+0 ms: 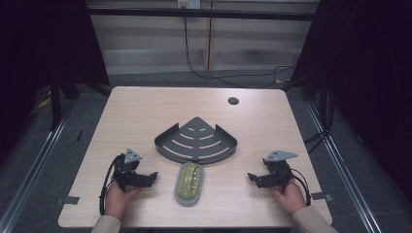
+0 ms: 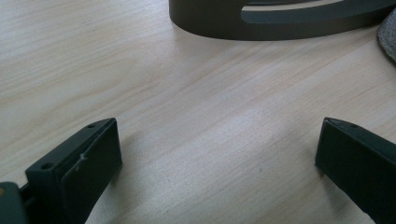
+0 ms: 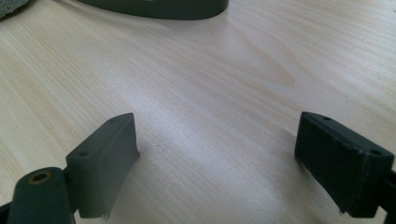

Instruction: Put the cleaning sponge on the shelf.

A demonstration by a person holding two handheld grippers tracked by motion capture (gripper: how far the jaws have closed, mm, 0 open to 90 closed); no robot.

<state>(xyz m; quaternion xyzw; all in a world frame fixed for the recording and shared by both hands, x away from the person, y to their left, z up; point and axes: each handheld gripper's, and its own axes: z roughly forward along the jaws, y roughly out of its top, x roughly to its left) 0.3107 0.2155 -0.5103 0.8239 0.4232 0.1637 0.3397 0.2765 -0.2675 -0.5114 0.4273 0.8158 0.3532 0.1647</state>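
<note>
A dark grey fan-shaped slotted tray lies in the middle of the wooden table. Just in front of it rests an oval yellow-green sponge with a grey base. My left gripper sits on the table left of the sponge, held by a hand, its jaws pointing toward it. My right gripper mirrors it on the sponge's right. In the left gripper view my left gripper stands open over bare wood, the tray ahead. In the right gripper view my right gripper is open too, nothing between its jaws.
A round cable hole sits near the table's far right. Black cables trail over the floor behind the table. Dark frame posts stand at both sides. A grey edge of the sponge shows at the right of the left gripper view.
</note>
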